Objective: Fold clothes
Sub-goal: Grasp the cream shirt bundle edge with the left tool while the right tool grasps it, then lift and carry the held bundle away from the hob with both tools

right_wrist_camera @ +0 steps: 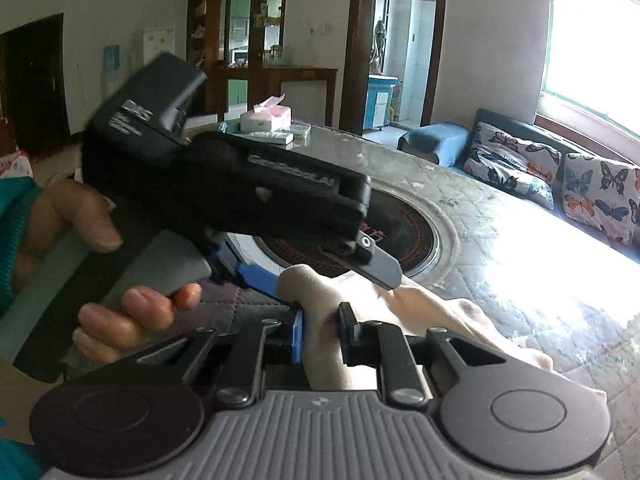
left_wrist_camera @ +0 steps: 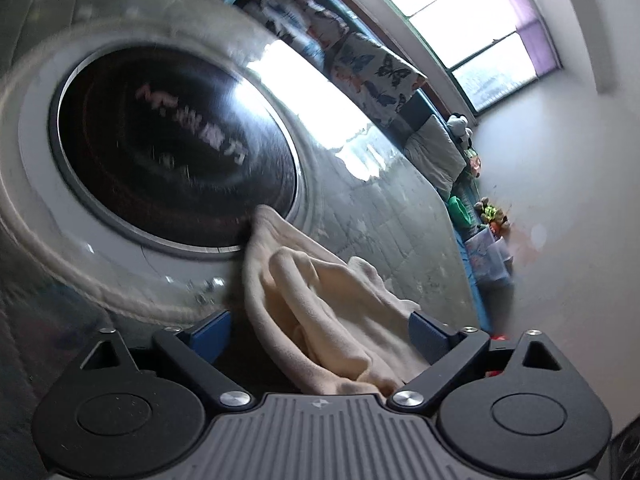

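Note:
A cream cloth (left_wrist_camera: 320,304) lies bunched on the glass table, beside the round dark cooktop (left_wrist_camera: 172,152). My left gripper (left_wrist_camera: 320,328) is open, its blue-padded fingers wide on either side of the cloth. In the right wrist view the same cloth (right_wrist_camera: 400,308) runs between the fingers of my right gripper (right_wrist_camera: 322,338), which is shut on a fold of it. The left gripper body (right_wrist_camera: 224,184), held in a hand, hovers just above and left of the cloth there.
The table (right_wrist_camera: 500,248) has a quilted cover under glass with strong window glare. A tissue box (right_wrist_camera: 266,116) and small dishes stand at its far end. A sofa with butterfly cushions (right_wrist_camera: 592,192) runs along the window side.

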A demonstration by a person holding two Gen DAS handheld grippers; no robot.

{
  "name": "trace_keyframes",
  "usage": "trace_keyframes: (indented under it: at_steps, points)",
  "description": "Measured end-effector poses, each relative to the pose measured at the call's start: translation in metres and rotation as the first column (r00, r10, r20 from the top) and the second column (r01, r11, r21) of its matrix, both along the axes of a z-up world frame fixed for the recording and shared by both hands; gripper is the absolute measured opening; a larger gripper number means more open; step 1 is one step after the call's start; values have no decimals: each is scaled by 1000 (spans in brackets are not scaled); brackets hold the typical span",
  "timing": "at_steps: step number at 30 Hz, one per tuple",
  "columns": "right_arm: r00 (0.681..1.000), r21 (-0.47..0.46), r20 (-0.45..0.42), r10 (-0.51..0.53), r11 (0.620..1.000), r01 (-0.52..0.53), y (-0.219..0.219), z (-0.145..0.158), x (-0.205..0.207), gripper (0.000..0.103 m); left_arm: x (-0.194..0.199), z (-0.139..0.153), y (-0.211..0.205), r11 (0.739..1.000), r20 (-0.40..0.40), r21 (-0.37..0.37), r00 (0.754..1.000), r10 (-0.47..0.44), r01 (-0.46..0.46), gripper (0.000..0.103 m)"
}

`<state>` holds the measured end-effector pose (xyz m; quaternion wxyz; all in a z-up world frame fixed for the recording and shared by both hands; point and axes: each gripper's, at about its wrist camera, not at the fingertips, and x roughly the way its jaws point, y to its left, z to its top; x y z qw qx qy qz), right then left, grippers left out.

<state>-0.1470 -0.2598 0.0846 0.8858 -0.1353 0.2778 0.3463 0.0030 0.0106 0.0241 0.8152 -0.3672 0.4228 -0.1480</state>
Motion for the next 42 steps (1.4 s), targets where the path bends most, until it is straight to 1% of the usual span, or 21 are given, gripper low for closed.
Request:
trace_keyframes:
  at_steps: [3, 5, 6, 8, 9, 10, 11, 13, 15, 17, 20, 23, 24, 26, 29, 32, 36, 40, 41, 42]
  points:
    - [1000, 20, -4, 0, 1000, 0, -6, 0, -2, 16, 4, 0, -3, 1000, -20, -26, 1000, 11, -12, 77]
    - [1000, 28, -7, 3, 1000, -3, -9, -1, -3, 16, 5, -1, -5, 999, -29, -29, 999, 18, -19, 65]
    - [1000, 29, -9, 7, 1000, -6, -9, -2, -4, 16, 5, -2, -6, 999, -35, -26, 999, 22, -23, 60]
    - [1000, 28, -13, 20, 999, -20, -10, -4, -5, 17, 7, -5, -8, 999, -55, -26, 998, 26, -27, 39]
    - [1000, 29, -16, 20, 999, -19, -10, -5, -5, 17, 8, -5, -8, 999, -57, -17, 998, 27, -28, 34]
    - [999, 34, -27, 23, 999, -22, -12, -5, -5, 18, 8, -6, -9, 1000, -58, -8, 998, 27, -27, 26]
    - [999, 42, -27, 20, 999, -19, -15, -5, -5, 19, 9, -7, -9, 1000, -59, 2, 998, 27, -27, 23]
    - [999, 62, -30, 13, 998, -11, -23, -4, -7, 20, 9, -7, -9, 1000, -57, 10, 998, 21, -20, 23]
    - [999, 89, -42, -7, 996, 11, -35, -1, -8, 23, 10, -6, -10, 1000, -48, 28, 999, 10, -8, 22]
    - [997, 101, -47, -53, 993, 58, -52, -2, -6, 26, 10, -4, -13, 999, -35, 54, 999, -3, 4, 21]
    - [985, 108, -67, -159, 980, 166, -84, -4, 5, 27, 6, -3, -16, 996, -14, 92, 1000, -22, 23, 21]
    - [953, 114, -84, -292, 947, 301, -121, -9, 15, 27, 4, -2, -17, 991, 5, 127, 999, -42, 41, 21]
    - [938, 115, -86, -337, 932, 345, -134, -11, 19, 28, 4, -2, -18, 990, 11, 137, 999, -46, 44, 21]
    - [903, 121, -105, -417, 896, 428, -156, -18, 32, 33, 4, -1, -20, 986, 21, 158, 998, -56, 52, 21]
    - [856, 129, -134, -500, 847, 515, -182, -30, 43, 35, 3, 1, -24, 977, 41, 199, 996, -80, 71, 21]
    - [832, 148, -181, -525, 822, 550, -197, -40, 49, 36, 3, 3, -28, 967, 56, 238, 993, -105, 89, 23]
    - [805, 178, -241, -542, 791, 586, -206, -56, 59, 42, 1, 5, -32, 952, 75, 284, 987, -140, 113, 24]
    - [797, 210, -270, -541, 775, 597, -211, -62, 60, 42, 1, 6, -34, 939, 85, 318, 982, -168, 134, 24]
    - [797, 217, -273, -539, 773, 597, -210, -63, 60, 41, 1, 7, -35, 935, 86, 328, 981, -176, 139, 24]
    - [800, 221, -275, -533, 775, 592, -209, -61, 59, 37, 1, 8, -37, 929, 89, 340, 979, -184, 144, 23]
